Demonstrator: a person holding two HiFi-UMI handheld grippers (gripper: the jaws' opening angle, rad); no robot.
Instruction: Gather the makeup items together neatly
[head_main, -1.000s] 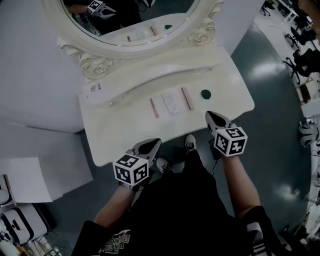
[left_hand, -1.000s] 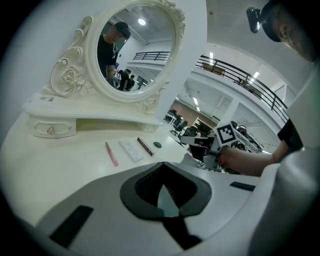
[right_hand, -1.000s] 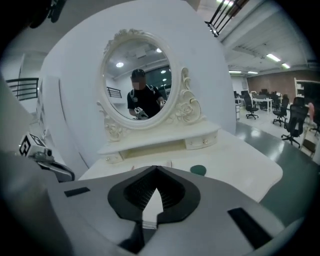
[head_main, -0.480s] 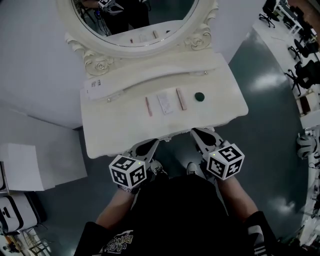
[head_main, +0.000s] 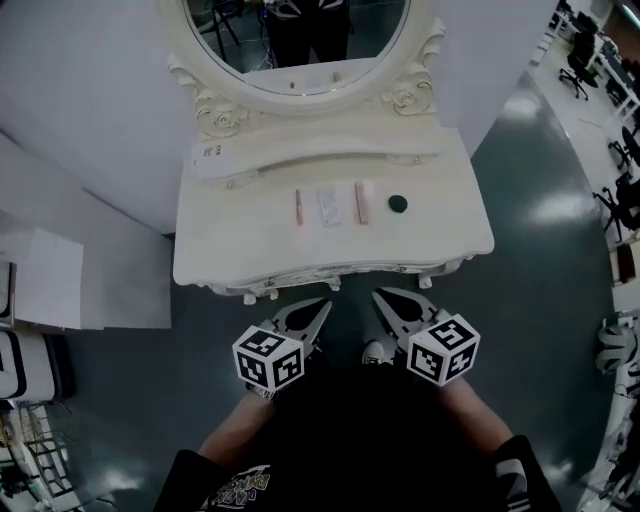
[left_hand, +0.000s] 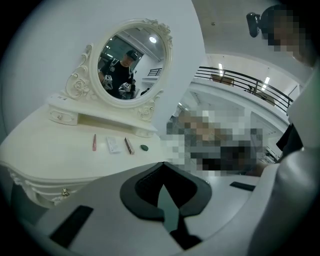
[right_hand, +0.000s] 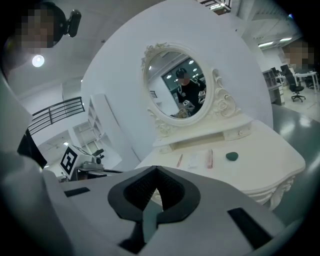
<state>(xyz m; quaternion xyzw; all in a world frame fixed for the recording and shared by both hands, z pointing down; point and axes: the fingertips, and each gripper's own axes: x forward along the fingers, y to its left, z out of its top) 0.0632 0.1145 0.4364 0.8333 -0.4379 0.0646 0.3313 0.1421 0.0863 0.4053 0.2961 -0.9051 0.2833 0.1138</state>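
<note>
The left gripper (head_main: 318, 308) has its jaws pressed together with nothing between them, as its own view shows, the tips meeting in a point (left_hand: 161, 163). The right gripper (head_main: 382, 298) is closed and empty in the same way (right_hand: 156, 167). Both are held in front of the person, side by side and a little apart, tips angled toward each other. They are just short of the front edge of the cream dressing table (head_main: 250, 250), over the grey floor (head_main: 540, 200) and not touching the table. A shoe (head_main: 376, 352) shows between them below. The makeup items lie well beyond the tips, in a short row near the middle of the tabletop, close together but not touching. From left to right in the head view they are a slim pink stick (head_main: 298, 207), a flat white packet (head_main: 329, 206), a pink-brown tube (head_main: 362, 202) and a small dark green round piece (head_main: 398, 204). The three long ones lie roughly parallel, pointing toward the oval mirror (head_main: 300, 40) at the back, which stands in a carved frame above a low raised shelf. A white label (head_main: 205, 155) lies at the left end of that shelf
</note>
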